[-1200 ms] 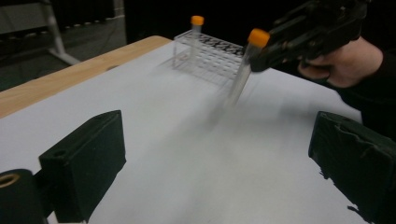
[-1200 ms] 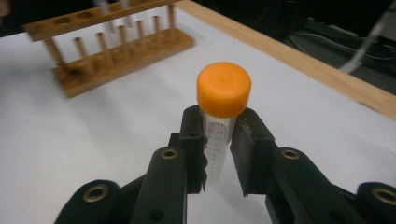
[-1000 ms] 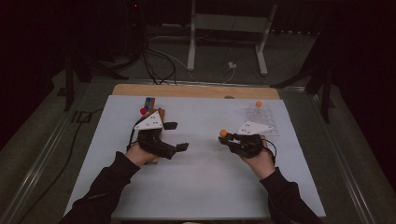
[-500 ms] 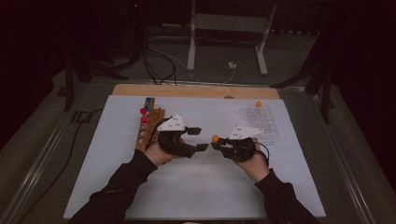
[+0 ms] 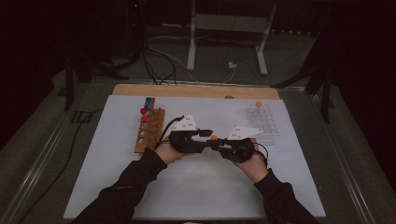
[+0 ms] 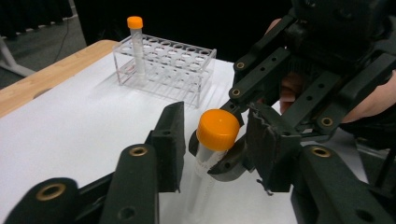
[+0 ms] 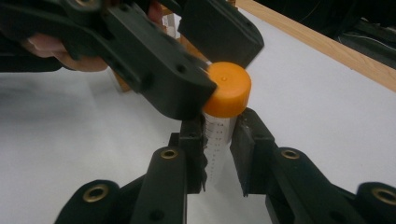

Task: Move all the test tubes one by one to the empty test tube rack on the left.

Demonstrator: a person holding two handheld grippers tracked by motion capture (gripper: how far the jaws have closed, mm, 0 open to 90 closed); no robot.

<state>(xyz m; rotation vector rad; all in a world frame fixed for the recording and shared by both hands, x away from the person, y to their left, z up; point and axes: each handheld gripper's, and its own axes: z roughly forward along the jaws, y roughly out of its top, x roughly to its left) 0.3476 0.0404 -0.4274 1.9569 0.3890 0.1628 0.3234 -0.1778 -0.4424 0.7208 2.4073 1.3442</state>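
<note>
Over the white counter (image 5: 116, 186) the left claw (image 5: 208, 134) has swung in from beside the wooden rack (image 5: 154, 126) to meet the right claw (image 5: 215, 143) near the middle, and its jaws have just been closing around the orange cap (image 6: 217, 129) of the tube (image 7: 218, 140), which stands upright between the two claws. They flank the cap closely but do not yet look pressed on it. The right claw pinches the tube's clear body just under the cap. I judge the cap is about to be twisted off or the tube handed over. By count: two racks, one wooden and one clear plastic rack (image 5: 266, 122); one tube in the clear rack (image 6: 136, 42); one held tube; several capped pieces in the wooden rack, too small to number.
</note>
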